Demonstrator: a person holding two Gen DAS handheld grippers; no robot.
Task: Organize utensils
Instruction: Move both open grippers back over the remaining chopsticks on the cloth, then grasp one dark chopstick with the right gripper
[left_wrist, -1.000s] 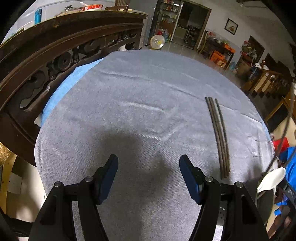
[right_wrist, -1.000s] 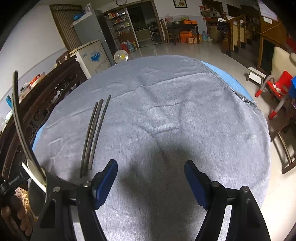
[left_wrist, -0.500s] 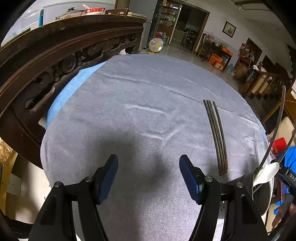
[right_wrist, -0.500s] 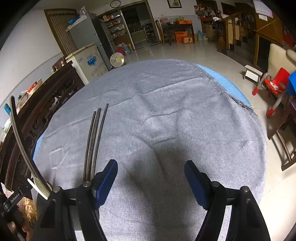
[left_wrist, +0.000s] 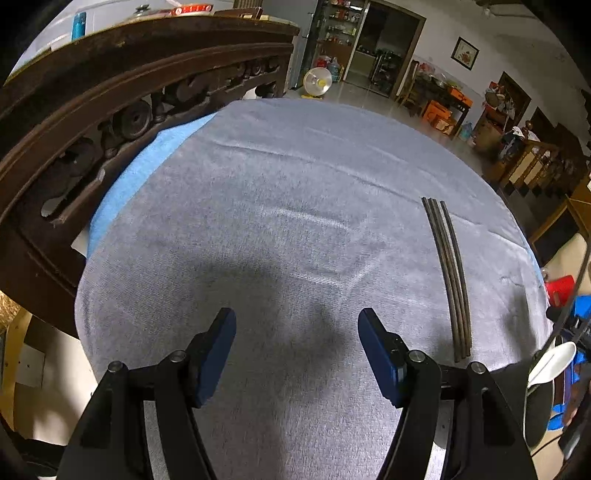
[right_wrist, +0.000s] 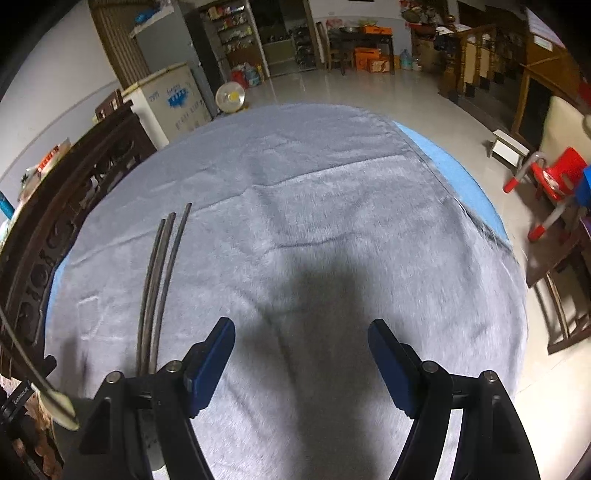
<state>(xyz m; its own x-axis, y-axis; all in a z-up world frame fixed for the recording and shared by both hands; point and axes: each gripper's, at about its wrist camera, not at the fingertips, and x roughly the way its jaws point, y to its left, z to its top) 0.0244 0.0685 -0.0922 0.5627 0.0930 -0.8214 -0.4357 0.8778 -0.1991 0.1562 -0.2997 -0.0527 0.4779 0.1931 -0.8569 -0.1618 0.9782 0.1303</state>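
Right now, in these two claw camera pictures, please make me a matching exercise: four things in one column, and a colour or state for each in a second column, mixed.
Things:
1. chopsticks
2. left claw
3. cloth on the table
4. small chair on the floor

Colour or state:
A. red
B. grey, lightly wrinkled
C. dark, lying side by side on the cloth
D. open, nothing between its pads

Pairs: 1-C, 2-D, 3-B, 4-A

It is a home: a cloth-covered bench (left_wrist: 295, 184), a carved wooden chair back (left_wrist: 110, 110), a fan (right_wrist: 229, 96), a red child's chair (right_wrist: 554, 177).
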